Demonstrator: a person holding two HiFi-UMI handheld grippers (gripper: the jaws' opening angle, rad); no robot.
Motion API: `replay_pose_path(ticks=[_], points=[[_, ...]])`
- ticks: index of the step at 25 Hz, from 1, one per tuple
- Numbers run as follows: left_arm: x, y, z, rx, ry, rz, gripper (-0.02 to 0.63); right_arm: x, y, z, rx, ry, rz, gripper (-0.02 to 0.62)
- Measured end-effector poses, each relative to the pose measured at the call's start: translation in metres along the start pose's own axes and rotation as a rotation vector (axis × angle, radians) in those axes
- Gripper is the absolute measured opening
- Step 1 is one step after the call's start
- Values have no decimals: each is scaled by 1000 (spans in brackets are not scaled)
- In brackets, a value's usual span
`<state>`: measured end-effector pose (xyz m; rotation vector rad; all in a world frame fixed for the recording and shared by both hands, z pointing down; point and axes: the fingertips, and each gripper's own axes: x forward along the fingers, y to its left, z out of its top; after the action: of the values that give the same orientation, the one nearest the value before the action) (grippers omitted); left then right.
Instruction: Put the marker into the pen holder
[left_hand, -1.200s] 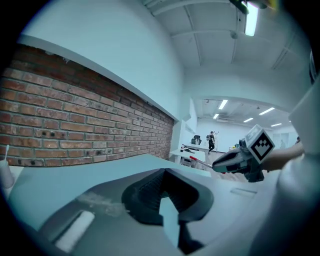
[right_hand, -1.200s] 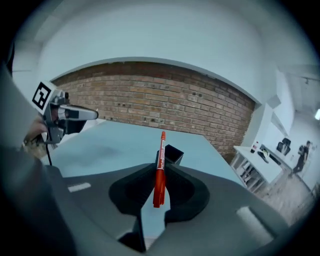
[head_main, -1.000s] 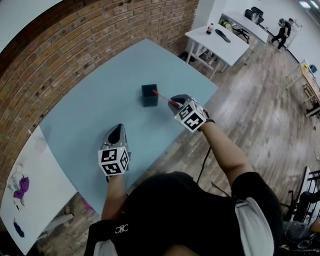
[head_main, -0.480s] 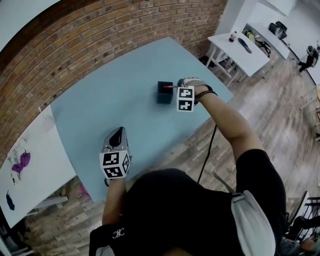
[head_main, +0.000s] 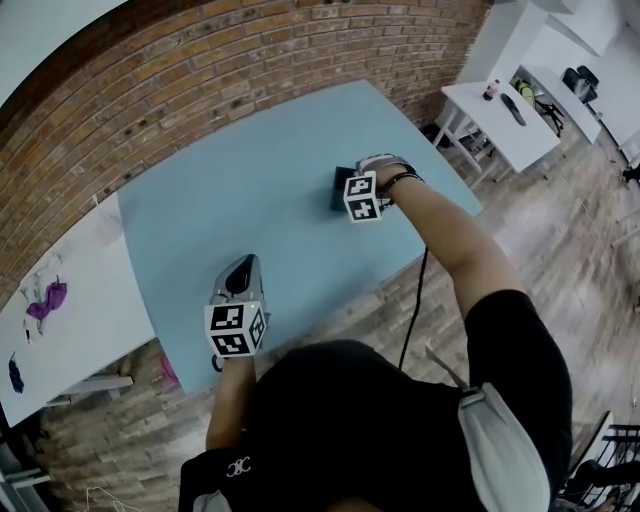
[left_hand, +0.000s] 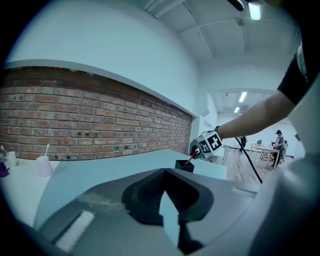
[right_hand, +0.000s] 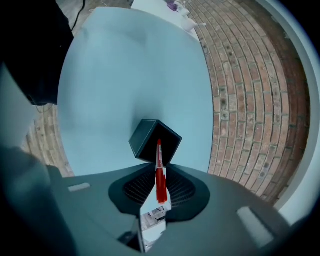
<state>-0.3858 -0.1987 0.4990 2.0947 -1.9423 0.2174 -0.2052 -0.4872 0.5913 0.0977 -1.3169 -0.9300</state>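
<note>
A dark square pen holder (head_main: 340, 189) stands on the light blue table (head_main: 250, 180) near its right edge. My right gripper (head_main: 351, 184) hangs straight over it, pointing down. A red marker (right_hand: 160, 175) sits between its jaws, which are opening, and the marker's front end reaches into the mouth of the pen holder (right_hand: 154, 141). The left gripper view shows the marker (left_hand: 190, 158) slanting down into the holder (left_hand: 184, 165) from afar. My left gripper (head_main: 236, 270) rests low over the table's near edge, shut and empty, far from the holder.
A brick wall (head_main: 200, 70) runs along the table's far side. A white table (head_main: 60, 320) with purple and blue scraps adjoins on the left. Another white table (head_main: 500, 110) stands across the wooden floor at the upper right. A white cup (left_hand: 43, 165) stands far left.
My right gripper has carried the marker from beside the holder to above it and tipped it downward, so the marker's end now enters the holder. The left gripper has stayed put.
</note>
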Motion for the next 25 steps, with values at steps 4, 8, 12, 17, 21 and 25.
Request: replay_pose_path(ticks=[4, 8, 12, 17, 21, 25], points=[[2, 1, -1, 1, 5, 7, 3, 1, -6, 2, 40, -39, -3, 104], [3, -1, 5, 4, -22, 11, 3, -14, -22, 9, 176, -155, -46, 135], [9, -7, 11, 11, -43, -1, 3, -51, -52, 9, 387, -324, -125, 135], [22, -20, 11, 19, -37, -44, 3, -113, -75, -7, 723, -567, -295, 67], [32, -27, 20, 42, -59, -65, 3, -158, -58, -23, 986, -716, -419, 44], [37, -30, 29, 63, -90, -63, 3, -199, -14, -33, 1315, -855, -477, 26]])
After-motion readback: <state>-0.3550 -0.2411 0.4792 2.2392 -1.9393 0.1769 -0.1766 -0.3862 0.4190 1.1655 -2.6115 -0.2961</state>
